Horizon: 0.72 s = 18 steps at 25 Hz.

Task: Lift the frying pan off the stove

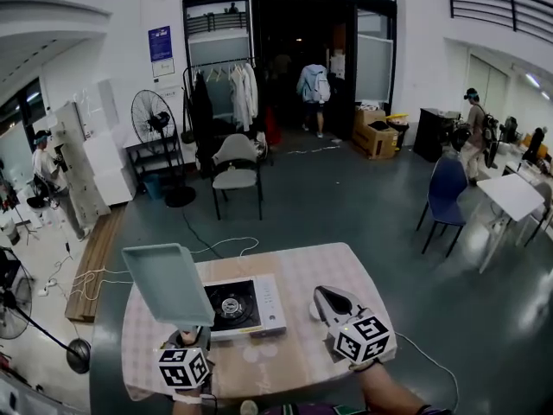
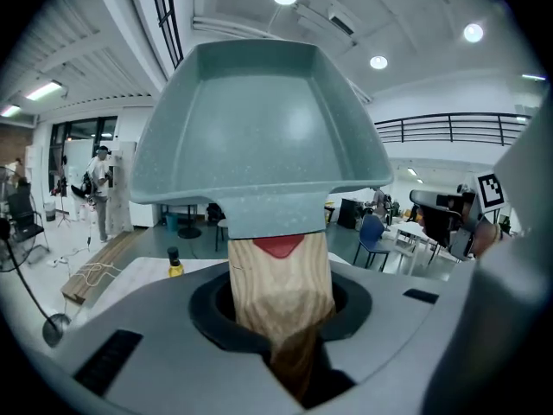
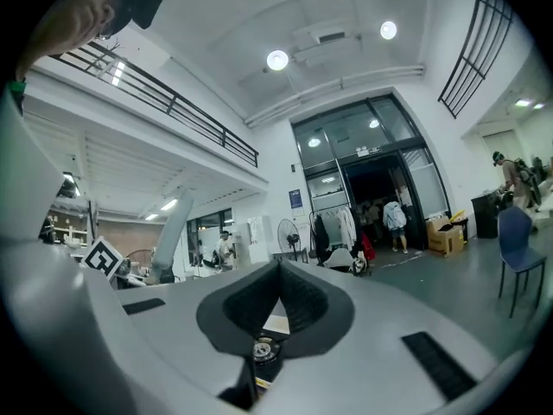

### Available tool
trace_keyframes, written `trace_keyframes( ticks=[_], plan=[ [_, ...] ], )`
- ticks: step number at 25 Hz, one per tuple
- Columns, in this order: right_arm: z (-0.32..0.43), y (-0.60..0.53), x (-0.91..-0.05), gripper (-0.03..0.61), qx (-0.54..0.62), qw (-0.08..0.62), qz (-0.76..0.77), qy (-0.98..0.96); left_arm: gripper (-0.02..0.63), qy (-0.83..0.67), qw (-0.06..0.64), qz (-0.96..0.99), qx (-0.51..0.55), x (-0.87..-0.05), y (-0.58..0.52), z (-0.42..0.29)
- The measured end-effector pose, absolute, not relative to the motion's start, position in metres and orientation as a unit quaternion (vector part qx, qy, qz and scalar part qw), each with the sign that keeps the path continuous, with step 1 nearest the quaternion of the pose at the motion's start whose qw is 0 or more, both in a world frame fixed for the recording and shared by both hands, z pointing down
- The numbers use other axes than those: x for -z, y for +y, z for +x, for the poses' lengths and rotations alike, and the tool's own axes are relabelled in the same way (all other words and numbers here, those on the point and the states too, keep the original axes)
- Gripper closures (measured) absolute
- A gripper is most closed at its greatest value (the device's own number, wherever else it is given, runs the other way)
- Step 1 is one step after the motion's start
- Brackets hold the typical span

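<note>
Left gripper (image 1: 188, 342) — jaws clamped on the wooden handle (image 2: 281, 288) of the frying pan (image 1: 166, 282), which is held tilted in the air, clear of the stove (image 1: 246, 308) on the worktop (image 1: 320, 262). Judged rigid and front-heavy; grip the handle close to the pan body. Right gripper (image 1: 333, 305) — jaws together, empty.
</note>
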State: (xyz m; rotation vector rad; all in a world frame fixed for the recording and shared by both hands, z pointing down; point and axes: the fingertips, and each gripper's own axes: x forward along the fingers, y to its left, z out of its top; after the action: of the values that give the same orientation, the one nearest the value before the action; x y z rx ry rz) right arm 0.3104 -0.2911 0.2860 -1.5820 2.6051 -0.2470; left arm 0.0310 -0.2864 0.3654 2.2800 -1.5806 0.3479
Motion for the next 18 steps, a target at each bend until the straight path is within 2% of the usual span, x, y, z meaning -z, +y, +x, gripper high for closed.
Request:
trace_keyframes(
  ticks=[7, 18],
  plan=[
    [0.316, -0.298, -0.284, 0.571, 0.072, 0.046, -0.532, 0.842, 0.497, -0.579, 0.142, 0.794, -0.118, -0.35, -0.285, 0.018],
    [0.307, -0.306, -0.304, 0.572, 0.081, 0.037, -0.531, 0.843, 0.497, -0.587, 0.141, 0.79, -0.112, -0.358, -0.288, 0.005]
  ],
)
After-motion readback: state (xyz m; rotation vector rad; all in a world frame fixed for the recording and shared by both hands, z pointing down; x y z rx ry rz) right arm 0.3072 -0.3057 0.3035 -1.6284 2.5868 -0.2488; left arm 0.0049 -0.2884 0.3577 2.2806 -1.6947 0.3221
